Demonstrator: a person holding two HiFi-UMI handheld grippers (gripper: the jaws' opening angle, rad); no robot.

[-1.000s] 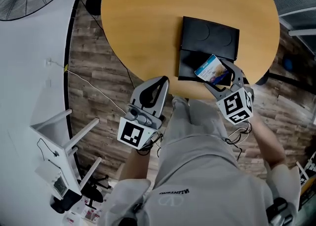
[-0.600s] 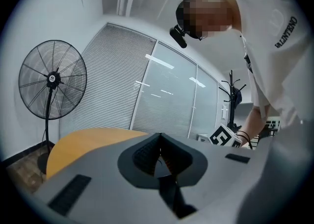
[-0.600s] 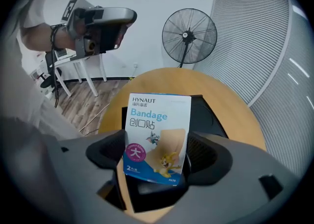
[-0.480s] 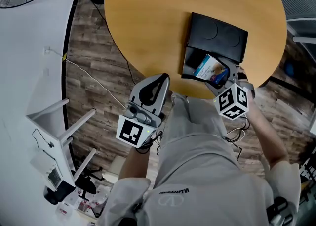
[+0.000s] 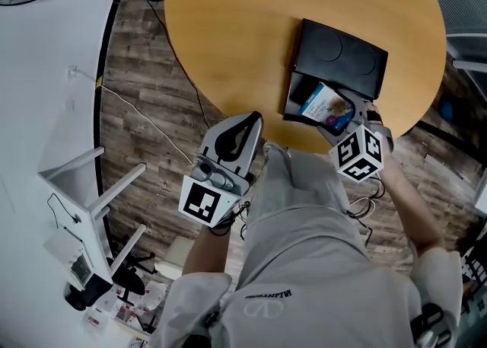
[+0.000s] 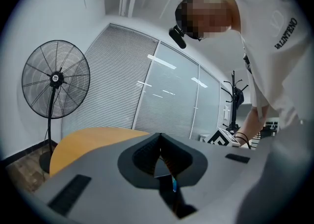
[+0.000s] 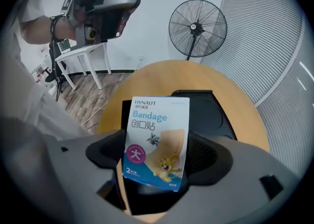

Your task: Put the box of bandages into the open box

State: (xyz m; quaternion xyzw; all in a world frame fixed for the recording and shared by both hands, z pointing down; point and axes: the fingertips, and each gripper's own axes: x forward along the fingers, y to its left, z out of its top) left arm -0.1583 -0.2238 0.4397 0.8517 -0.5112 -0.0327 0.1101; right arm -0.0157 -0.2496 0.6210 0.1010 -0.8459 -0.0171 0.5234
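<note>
While pinching the bandage box (image 7: 157,135) over the open box (image 5: 340,55), the right gripper (image 7: 157,165) should lower first. The left gripper (image 6: 160,161) is closed.

A round wooden table (image 5: 228,27) stands on a dark wood-plank floor (image 5: 148,65), where a thin pale cable (image 5: 144,122) trails across the boards toward the table's near edge. A black pedestal fan (image 6: 55,78) stands on the white-floored side of the room, with a white-framed stand (image 5: 91,209) well apart from it, nearer the camera. Grey slatted blinds (image 6: 108,81) cover the curved wall behind the table, next to glass panels and a dark coat stand (image 6: 234,95).
</note>
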